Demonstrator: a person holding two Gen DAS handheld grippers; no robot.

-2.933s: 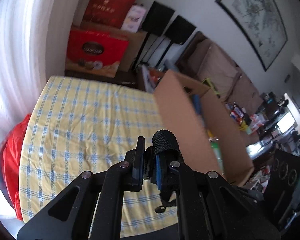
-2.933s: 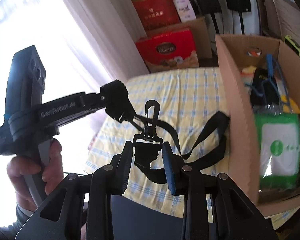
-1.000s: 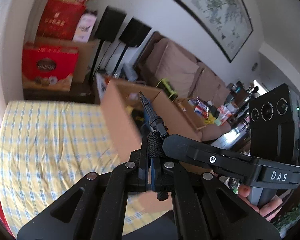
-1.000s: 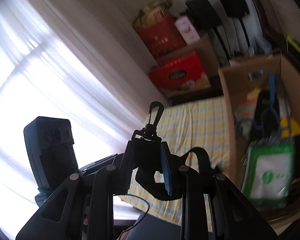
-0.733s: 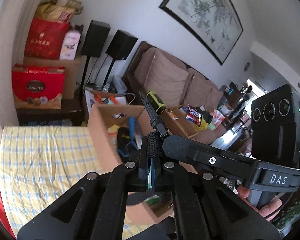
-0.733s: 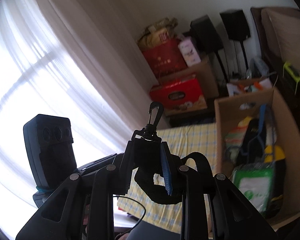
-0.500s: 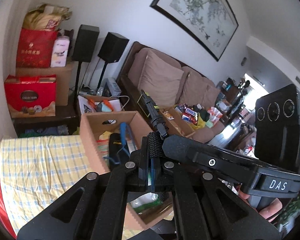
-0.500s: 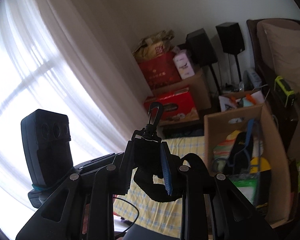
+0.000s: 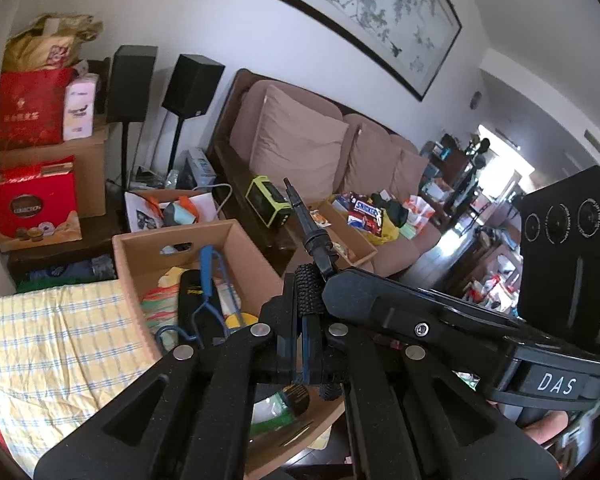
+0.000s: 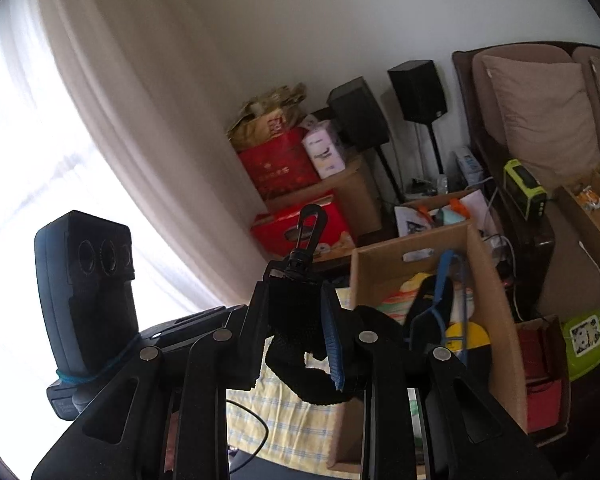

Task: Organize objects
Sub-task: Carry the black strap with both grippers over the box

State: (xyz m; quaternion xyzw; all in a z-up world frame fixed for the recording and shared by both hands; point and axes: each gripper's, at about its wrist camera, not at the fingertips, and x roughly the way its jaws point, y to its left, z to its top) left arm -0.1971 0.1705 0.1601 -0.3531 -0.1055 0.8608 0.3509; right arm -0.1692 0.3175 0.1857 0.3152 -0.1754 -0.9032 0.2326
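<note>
**Both my claws hold a black webbing strap above an open cardboard box**

My left claw point(image 9: 306, 320) is fully closed, its two fingers pinching a rolled section of black strap point(image 9: 309, 290) between them. My right claw point(image 10: 296, 312) is clamped on the other end of the same strap, gripping the webbing just under its black swivel snap hook point(image 10: 306, 232), which sticks upright above my fingertips. A loop of the strap sags below the right claw's blue-edged finger pad point(image 10: 332, 344).

In the left wrist view, the right claw crosses in front of me from the right, and its snap hook tip points up and to the left. In the right wrist view, the left claw's camera block point(image 10: 86, 292) sits at the left against a bright curtained window point(image 10: 40, 140).

Below and ahead of both claws is an open cardboard box point(image 9: 132, 276) resting on a yellow checked cloth point(image 9: 52, 340). Inside it I see a black pouch with blue cord point(image 9: 204, 300), colourful folded fabric and a green and white packet point(image 9: 272, 412). The strap is held in the air, not touching the box.

Behind the box are a brown sofa point(image 9: 300, 140) with cushions, two black speakers on stands point(image 9: 192, 80) and red gift boxes point(image 9: 28, 204).
</note>
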